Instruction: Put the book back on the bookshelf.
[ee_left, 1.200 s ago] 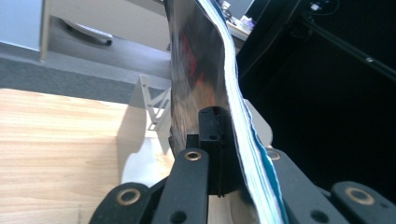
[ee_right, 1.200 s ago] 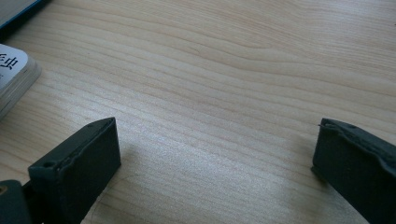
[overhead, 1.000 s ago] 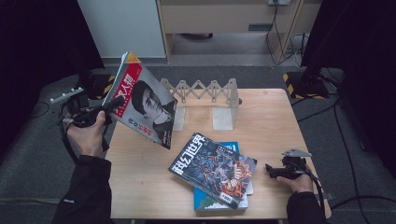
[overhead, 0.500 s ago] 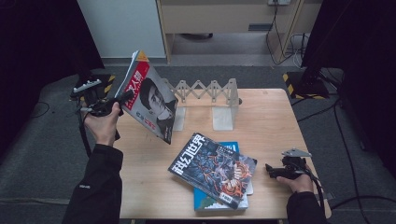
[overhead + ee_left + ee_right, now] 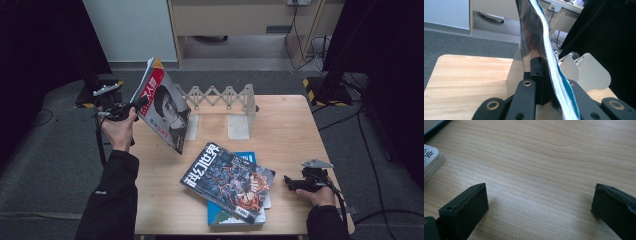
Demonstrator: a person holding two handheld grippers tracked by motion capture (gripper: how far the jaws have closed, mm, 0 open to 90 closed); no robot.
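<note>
While my left gripper (image 5: 131, 107) clamps the glossy magazine (image 5: 162, 105) by its spine edge, tilted above the table's (image 5: 290, 125) left rear, the white accordion rack (image 5: 222, 102) stands just to its right. My right gripper (image 5: 292, 183) rests open, well apart.

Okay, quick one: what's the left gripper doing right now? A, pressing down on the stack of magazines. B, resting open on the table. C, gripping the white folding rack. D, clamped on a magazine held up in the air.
D: the left gripper is shut on the red-covered magazine, holding it tilted above the table, with its page edges between the jaws in the left gripper view.
</note>
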